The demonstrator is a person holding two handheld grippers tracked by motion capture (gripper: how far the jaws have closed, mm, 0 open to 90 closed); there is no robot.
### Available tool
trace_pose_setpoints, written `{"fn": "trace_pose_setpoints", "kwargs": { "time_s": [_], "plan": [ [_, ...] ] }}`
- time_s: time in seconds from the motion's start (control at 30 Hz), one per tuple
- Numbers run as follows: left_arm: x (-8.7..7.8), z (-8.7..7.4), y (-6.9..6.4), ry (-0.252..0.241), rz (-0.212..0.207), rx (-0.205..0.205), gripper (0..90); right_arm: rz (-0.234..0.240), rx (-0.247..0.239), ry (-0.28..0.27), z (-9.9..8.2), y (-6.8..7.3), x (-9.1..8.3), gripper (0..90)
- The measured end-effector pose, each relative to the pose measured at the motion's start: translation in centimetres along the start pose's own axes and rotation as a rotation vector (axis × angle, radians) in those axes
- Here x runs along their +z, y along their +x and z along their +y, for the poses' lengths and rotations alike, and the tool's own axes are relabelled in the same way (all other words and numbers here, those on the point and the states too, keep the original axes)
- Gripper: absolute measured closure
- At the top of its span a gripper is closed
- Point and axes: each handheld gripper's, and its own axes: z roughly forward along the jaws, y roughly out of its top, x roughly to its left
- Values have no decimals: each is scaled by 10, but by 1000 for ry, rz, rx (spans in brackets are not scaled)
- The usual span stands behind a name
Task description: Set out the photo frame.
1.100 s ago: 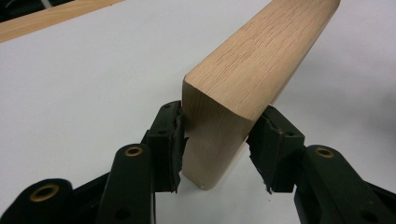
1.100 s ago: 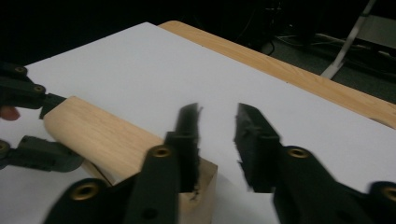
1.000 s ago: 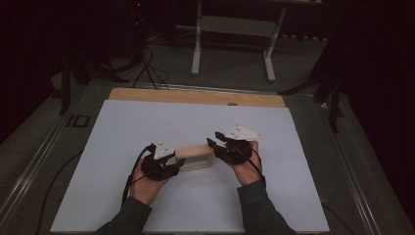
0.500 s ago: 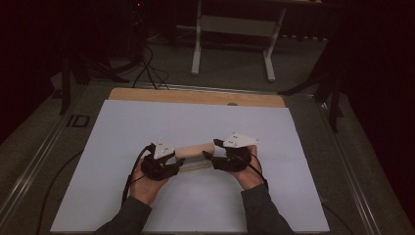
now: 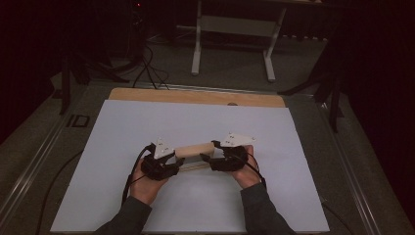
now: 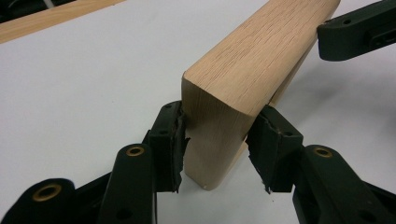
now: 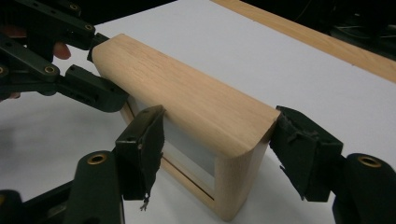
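Wooden and pale, the frame [image 5: 194, 155] stands on its edge on the white sheet [image 5: 147, 127] that covers the surface, and everything else sits around it. It is a hollow oak-coloured box with rounded corners and a white inner panel, seen clearly in the right gripper view [image 7: 187, 116].

At the frame's left end is the left gripper [image 5: 169, 164], carried by the person's left hand [image 5: 144, 183]. Its jaws pinch that end: in the left gripper view both black pads press on the two broad faces of the frame [image 6: 243, 79], one on each side, with the end grain between them. A grey three-cornered plate [image 5: 161, 148] rides on top of this gripper.

At the frame's right end is the right gripper [image 5: 209, 159], carried by the right hand [image 5: 244, 171]. Its jaws have just been opening and now stand spread. The frame's end is between them, but the pads are off the wood: in the right gripper view the near pad hangs just clear of the frame's open side and the far pad stands just beside the rounded corner, with a narrow gap showing.

Beyond the frame, past the far edge of the sheet, a strip of bare wooden board [image 5: 195, 96] runs across the surface.
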Motion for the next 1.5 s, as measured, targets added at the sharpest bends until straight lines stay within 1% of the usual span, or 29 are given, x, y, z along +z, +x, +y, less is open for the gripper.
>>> {"fn": "trace_pose_setpoints", "kwargs": {
  "time_s": [0.1,0.23,0.3,0.4,0.57,0.67,0.77,0.97,1.17,1.43,1.5],
  "plan": [
    [0,0,1,0,0,-2,565,9,8,7,-3,-2,2,343],
    [0,0,1,1,2,-2,568,8,2,20,-5,-2,5,339],
    [0,0,1,1,3,-3,573,4,-1,19,-5,-2,7,339],
    [0,0,2,2,2,-1,578,10,2,16,-6,-4,9,334],
    [0,0,2,2,-1,1,579,18,-16,21,-7,-5,15,330],
    [0,0,2,2,-2,1,580,19,-17,19,-7,-4,16,325],
    [0,0,3,2,-3,2,580,21,-16,19,-7,-5,16,338],
    [0,0,4,0,-8,-2,575,5,-12,22,-7,-3,14,383],
    [0,0,6,-2,-16,-7,562,8,-6,18,-9,-3,11,426],
    [1,1,8,-2,-21,-12,552,5,-22,19,-10,-3,8,467],
    [2,1,10,-5,-25,-19,550,8,-20,17,-10,-3,7,481]
  ]
}}
